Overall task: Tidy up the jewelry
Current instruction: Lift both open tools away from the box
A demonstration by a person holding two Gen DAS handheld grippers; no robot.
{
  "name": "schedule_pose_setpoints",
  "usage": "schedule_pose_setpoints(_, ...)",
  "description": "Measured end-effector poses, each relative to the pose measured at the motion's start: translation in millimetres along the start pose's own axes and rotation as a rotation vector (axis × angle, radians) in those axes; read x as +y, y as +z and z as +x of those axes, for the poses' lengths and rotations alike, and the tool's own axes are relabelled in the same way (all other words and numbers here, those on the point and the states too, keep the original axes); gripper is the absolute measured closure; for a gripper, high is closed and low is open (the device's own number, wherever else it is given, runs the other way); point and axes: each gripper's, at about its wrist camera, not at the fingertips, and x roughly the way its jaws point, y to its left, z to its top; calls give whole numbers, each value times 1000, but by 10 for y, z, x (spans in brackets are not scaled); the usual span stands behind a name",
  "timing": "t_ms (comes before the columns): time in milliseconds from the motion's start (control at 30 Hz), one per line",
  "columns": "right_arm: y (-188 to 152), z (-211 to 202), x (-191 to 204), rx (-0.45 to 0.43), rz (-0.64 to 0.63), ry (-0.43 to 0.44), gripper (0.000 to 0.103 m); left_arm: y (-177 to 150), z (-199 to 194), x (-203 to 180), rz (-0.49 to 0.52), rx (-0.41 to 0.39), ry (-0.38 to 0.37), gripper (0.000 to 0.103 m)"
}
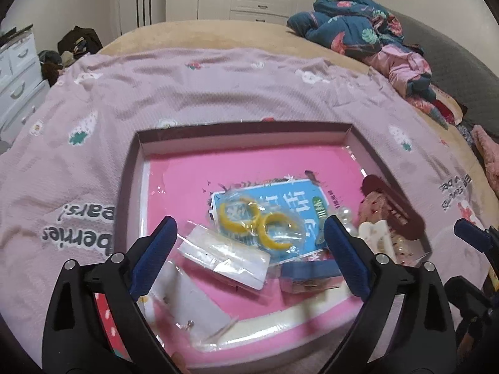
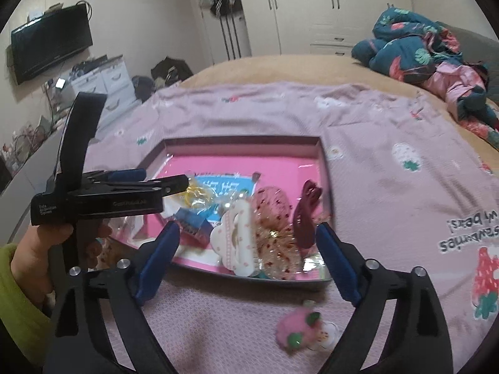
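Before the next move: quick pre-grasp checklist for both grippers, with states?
1. Left gripper open and empty: ok.
2. Right gripper open and empty: ok.
3. Bagged yellow hoop earrings lie between the left fingers' line, inside the box: ok.
4. Pink strawberry piece is outside the box, on the blanket: not ok.
5. Clearance between the two grippers: cannot tell.
6. White hair claw and dark red clip separate from the pile: not ok, crowded together.
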Motion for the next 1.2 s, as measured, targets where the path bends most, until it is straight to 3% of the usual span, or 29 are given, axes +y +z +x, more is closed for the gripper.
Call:
schedule_pose_setpoints(100, 19, -142, -54, -27, 21, 5, 11, 13, -190, -11, 1, -33, -2, 10)
schedule_pose_setpoints(667, -27, -860, -108, -147, 7, -31, 11, -240, -1279, -56, -11, -215, 4, 10)
schedule_pose_setpoints(900, -138, -1023, -118, -157, -6, -51, 10, -402, -1517, -60, -11, -243, 13, 10)
schedule_pose_setpoints(1200, -242, -1099, -134, -141, -20, -74, 10, -598, -1586, -40, 4, -224, 45, 10)
